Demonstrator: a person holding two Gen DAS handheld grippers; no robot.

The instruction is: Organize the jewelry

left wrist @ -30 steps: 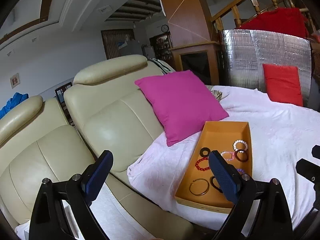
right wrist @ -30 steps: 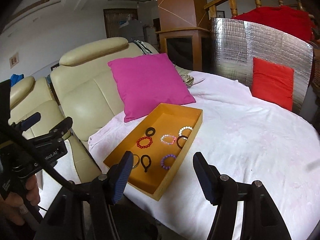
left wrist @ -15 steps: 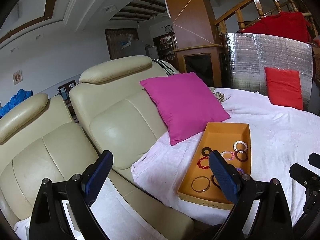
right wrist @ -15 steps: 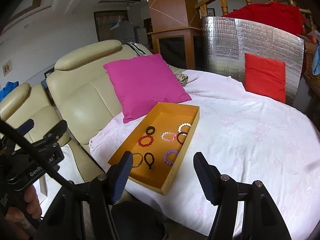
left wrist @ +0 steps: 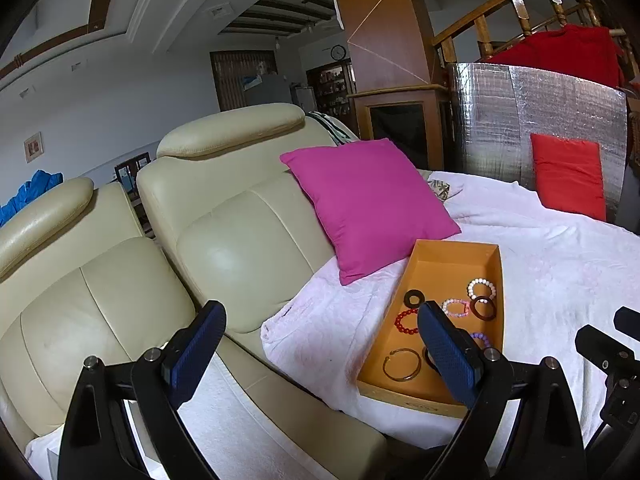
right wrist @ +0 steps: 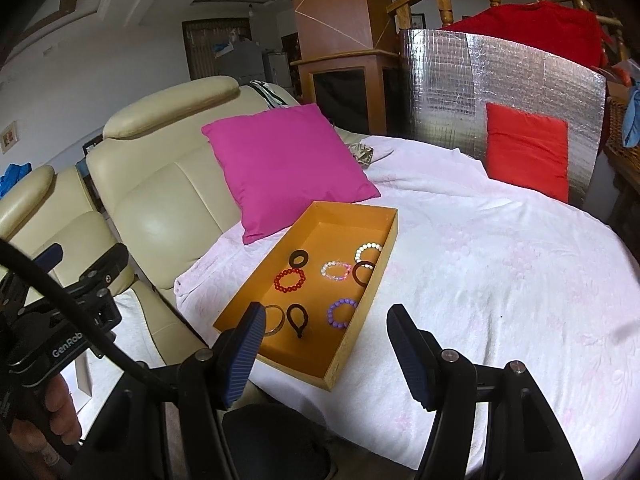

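White cloth-covered round surface (right wrist: 500, 264) carries: orange tray (right wrist: 360, 328) ahead of the right gripper's left finger (right wrist: 244, 350); magenta cushion (right wrist: 288, 168) beyond the tray; red cushion (right wrist: 528, 148) far beyond the right finger (right wrist: 412, 356).

"GenRob" on left hand-held gripper (right wrist: 64, 304)

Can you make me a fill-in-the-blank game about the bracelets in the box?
1. The bracelets lie inside an ____ tray on the white cloth.
2. The cushion leaning on the sofa behind the tray is ____.
3. The bead bracelet nearest the right gripper is ____.
4. The right gripper's jaws are ____, with nothing between them.

Missing words: orange; pink; purple; open
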